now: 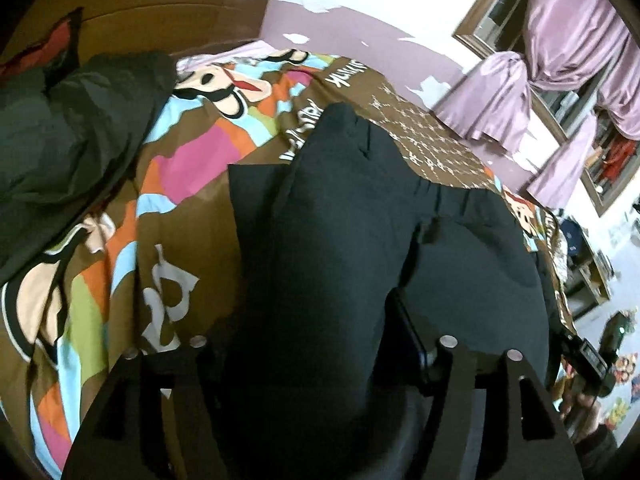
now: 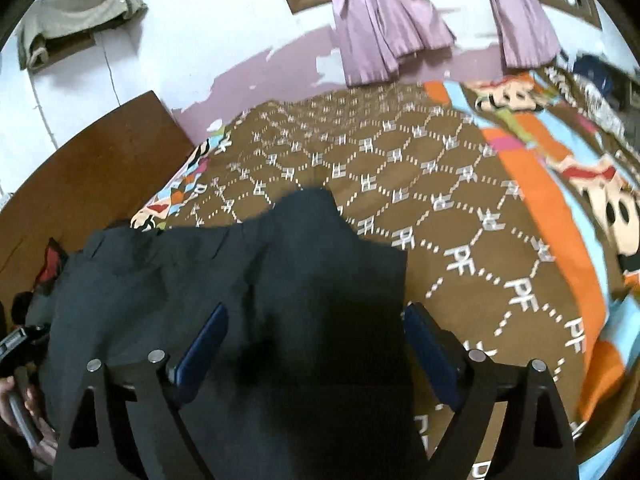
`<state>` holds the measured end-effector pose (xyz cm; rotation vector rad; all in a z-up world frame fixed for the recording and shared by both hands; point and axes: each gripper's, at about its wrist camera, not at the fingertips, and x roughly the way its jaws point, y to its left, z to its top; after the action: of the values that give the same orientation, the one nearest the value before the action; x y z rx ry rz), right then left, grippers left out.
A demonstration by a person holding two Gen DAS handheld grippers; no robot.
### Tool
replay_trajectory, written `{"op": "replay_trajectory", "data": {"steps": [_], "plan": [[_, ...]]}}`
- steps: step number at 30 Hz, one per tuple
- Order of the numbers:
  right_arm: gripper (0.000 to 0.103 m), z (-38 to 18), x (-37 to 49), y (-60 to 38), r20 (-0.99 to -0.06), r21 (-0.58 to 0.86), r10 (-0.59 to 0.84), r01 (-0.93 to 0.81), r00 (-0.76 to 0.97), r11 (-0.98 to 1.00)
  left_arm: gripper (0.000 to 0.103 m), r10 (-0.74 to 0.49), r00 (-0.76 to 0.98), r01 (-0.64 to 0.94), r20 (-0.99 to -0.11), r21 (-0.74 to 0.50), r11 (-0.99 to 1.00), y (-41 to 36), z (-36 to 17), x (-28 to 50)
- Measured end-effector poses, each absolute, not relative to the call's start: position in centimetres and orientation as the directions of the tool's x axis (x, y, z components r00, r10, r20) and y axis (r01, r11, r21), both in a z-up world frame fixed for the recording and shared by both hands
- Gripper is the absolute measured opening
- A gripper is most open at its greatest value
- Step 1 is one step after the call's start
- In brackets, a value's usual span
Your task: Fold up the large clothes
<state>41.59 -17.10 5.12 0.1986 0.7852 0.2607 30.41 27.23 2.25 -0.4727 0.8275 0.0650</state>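
A pair of dark navy trousers (image 1: 360, 220) lies folded on the bed, its waistband toward the far right in the left wrist view. My left gripper (image 1: 316, 344) is open just over the near part of the cloth, and the cloth hides its left finger. The same trousers (image 2: 248, 280) fill the lower middle of the right wrist view. My right gripper (image 2: 316, 336) is open, its blue-padded fingers (image 2: 204, 344) spread either side of the cloth's near end. Neither holds anything.
The bed carries a brown cartoon-print cover (image 2: 460, 208). A dark green jacket (image 1: 68, 136) is heaped at the left by the wooden headboard (image 1: 160, 4). Purple curtains (image 2: 384, 28) hang along the far wall. The other gripper and hand show in the left wrist view (image 1: 588, 364).
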Motion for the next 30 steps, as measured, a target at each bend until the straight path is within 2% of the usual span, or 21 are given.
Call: {"op": "replay_trajectory", "data": {"steps": [3, 7, 15, 21, 30], "plan": [[0.096, 6.0, 40.9, -17.0, -0.643, 0.258, 0.306, -0.177, 0.702, 0.95, 0.083, -0.059, 0.699, -0.259, -0.713, -0.329, 0.908, 26.4, 3.1, 29.9], [0.099, 6.9, 40.2, -16.1, -0.619, 0.229, 0.306, -0.207, 0.724, 0.951, 0.097, 0.012, 0.751, -0.248, -0.661, -0.265, 0.932, 24.8, 4.5, 28.9], [0.103, 9.0, 38.0, -14.5, -0.553, 0.171, 0.32, -0.27, 0.77, 0.947, 0.101, 0.07, 0.811, -0.207, -0.581, -0.173, 0.963, 21.9, 6.6, 27.8], [0.103, 10.3, 36.1, -13.3, -0.518, 0.157, 0.347, -0.311, 0.782, 0.937, 0.101, 0.054, 0.855, -0.155, -0.516, -0.155, 0.976, 20.5, 8.0, 26.6], [0.103, 12.6, 33.1, -11.9, -0.463, 0.172, 0.409, -0.373, 0.787, 0.912, 0.101, -0.007, 0.883, -0.071, -0.47, -0.147, 0.987, 18.3, 10.4, 24.6]]}}
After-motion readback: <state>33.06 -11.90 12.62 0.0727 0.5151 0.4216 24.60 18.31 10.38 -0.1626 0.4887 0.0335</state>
